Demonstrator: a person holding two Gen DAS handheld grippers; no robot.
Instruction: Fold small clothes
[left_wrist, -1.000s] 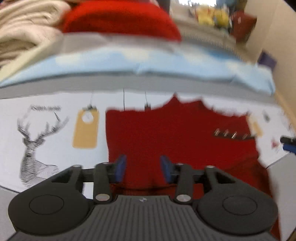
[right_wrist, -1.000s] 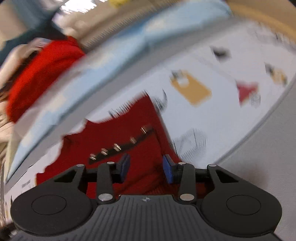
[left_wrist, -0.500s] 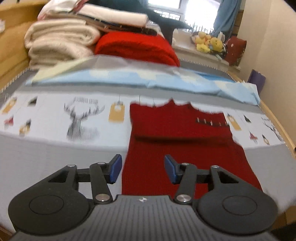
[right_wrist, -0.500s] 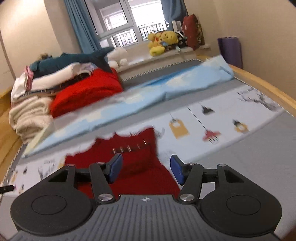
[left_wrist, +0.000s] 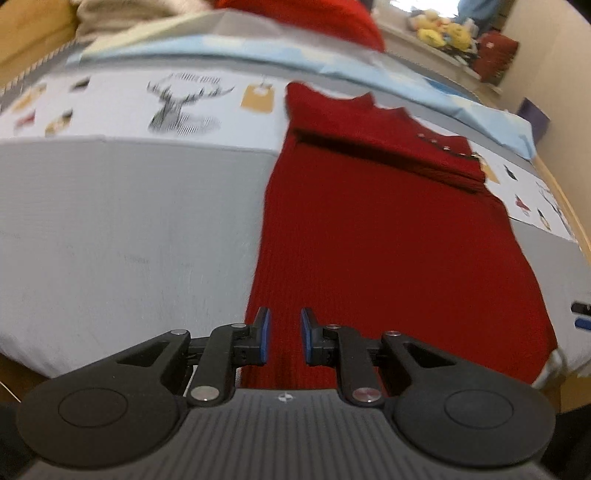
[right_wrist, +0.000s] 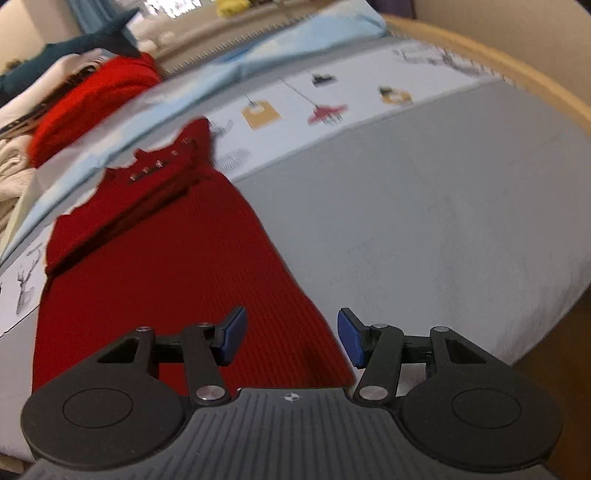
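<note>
Here, red knit dress (left_wrist: 388, 236) flat on bed (left_wrist: 129, 229), under both grippers.

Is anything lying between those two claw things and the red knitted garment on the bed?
Nothing visible. The left gripper, jaws closing, and the right gripper, jaws closing slightly, both hover directly over the red garment's near hem, with only air between.

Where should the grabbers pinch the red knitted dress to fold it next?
Probably the two near hem corners of the red knitted dress, coming from the near bed edge. Its top is already folded down, so the long skirt lies flat toward the left gripper and right gripper, both closing.
</note>
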